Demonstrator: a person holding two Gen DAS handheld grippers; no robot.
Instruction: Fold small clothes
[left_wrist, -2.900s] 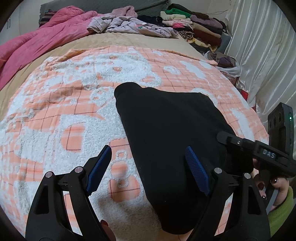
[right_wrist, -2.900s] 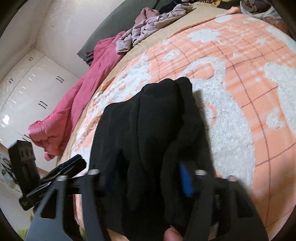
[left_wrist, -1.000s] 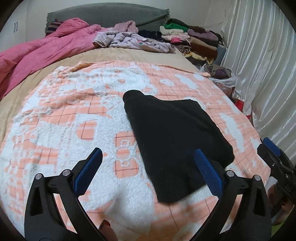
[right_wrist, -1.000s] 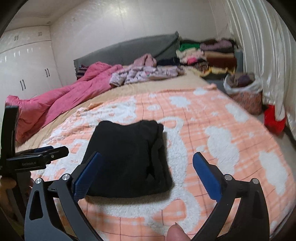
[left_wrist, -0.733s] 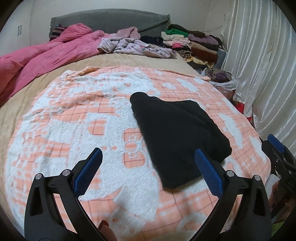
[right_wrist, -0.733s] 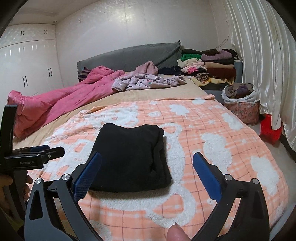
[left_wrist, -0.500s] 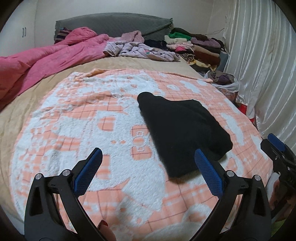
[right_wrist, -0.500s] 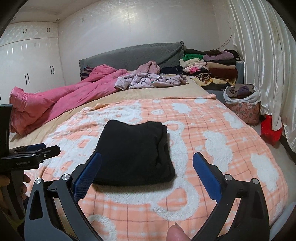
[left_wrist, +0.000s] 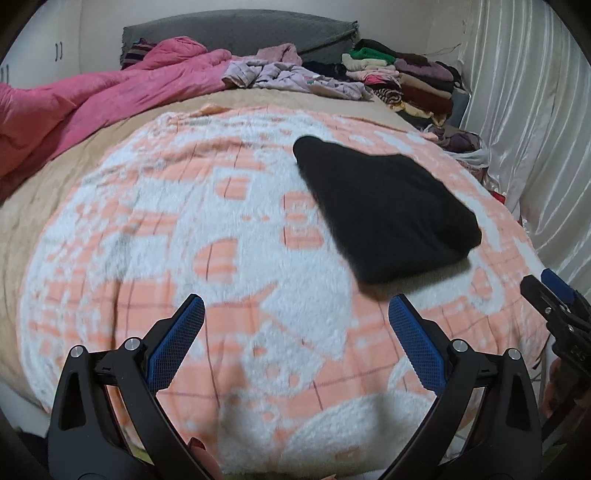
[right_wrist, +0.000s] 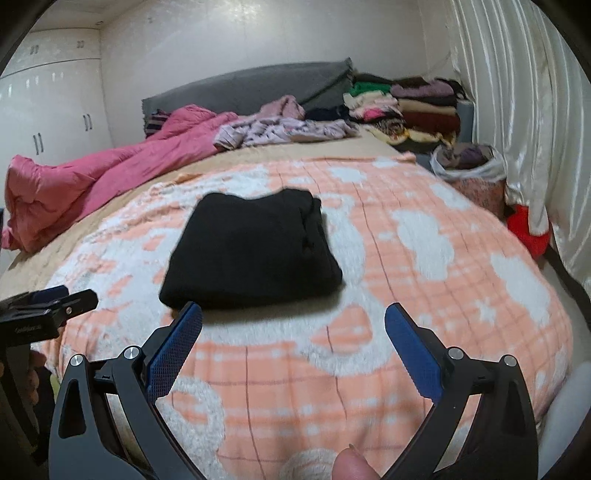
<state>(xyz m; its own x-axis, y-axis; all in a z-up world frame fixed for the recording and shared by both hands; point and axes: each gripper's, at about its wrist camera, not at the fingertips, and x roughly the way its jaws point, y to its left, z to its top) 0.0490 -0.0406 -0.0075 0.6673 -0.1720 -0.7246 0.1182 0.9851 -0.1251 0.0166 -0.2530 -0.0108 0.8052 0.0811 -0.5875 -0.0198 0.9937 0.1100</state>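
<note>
Folded black knit garment (left_wrist: 384, 214) lying flat on the fluffy peach-and-white checked blanket (left_wrist: 207, 236), touched by neither tool. From the left tongs (left_wrist: 295, 339), spread wide and empty over the blanket's near edge, seen at about one o'clock, well ahead. From the right tongs (right_wrist: 293, 341), likewise wide and empty, at about eleven o'clock, just beyond the left blue pad (right_wrist: 173, 349).

Your folded garment (right_wrist: 251, 251) was plain black, lying on a blanket (right_wrist: 424, 266) checked in peach-orange with fluffy white shapes. You held grippers that were black with blue pads (left_wrist: 177, 343) (textured like mesh). Behind lay a pink quilt (right_wrist: 92, 177), a grey headboard (right_wrist: 251, 88) and white curtains (right_wrist: 517, 92).
</note>
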